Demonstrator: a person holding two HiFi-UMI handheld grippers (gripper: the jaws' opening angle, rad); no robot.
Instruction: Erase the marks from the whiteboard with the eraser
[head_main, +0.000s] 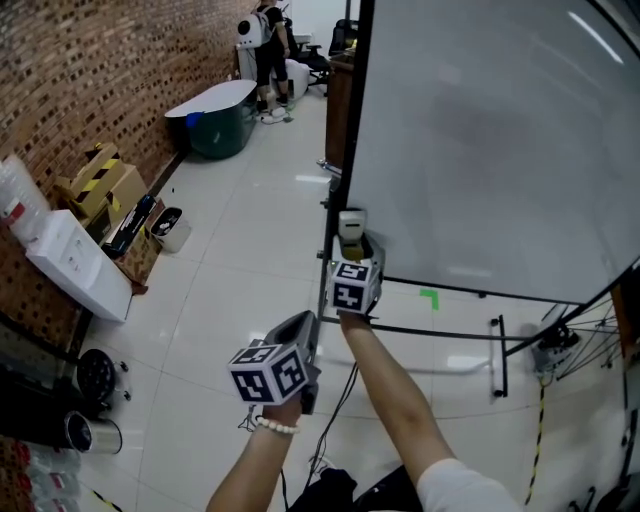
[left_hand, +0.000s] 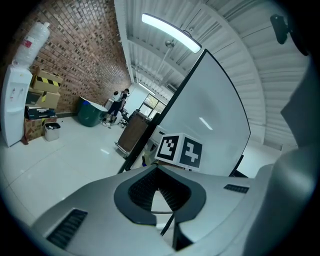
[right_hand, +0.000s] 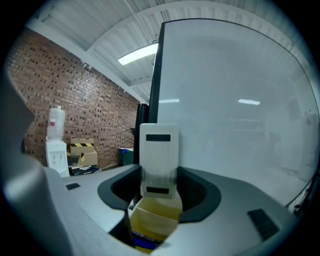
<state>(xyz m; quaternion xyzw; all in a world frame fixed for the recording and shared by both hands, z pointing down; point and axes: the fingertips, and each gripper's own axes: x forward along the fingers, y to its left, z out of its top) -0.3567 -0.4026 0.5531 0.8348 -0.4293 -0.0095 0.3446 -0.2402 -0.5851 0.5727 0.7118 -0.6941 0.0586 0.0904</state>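
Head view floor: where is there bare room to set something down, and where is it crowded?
Bare: the broad tiled floor between the whiteboard frame and the small bin, up to the green tub. Crowded: the brick-wall side, with water dispenser and cardboard boxes, and under the whiteboard, with stand bars and cables.

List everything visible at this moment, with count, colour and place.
whiteboard: one, white with a black frame, right of the head view
eraser: one, white and yellow, between the right gripper's jaws
water dispenser: one, white, against the brick wall
cardboard boxes: at least two, brown with yellow-black tape, beside the dispenser
tub: one, dark green, further along the wall
person: one, far end of the room
left gripper: grey, jaws together, empty
right gripper: grey, shut on the eraser, at the whiteboard's left edge
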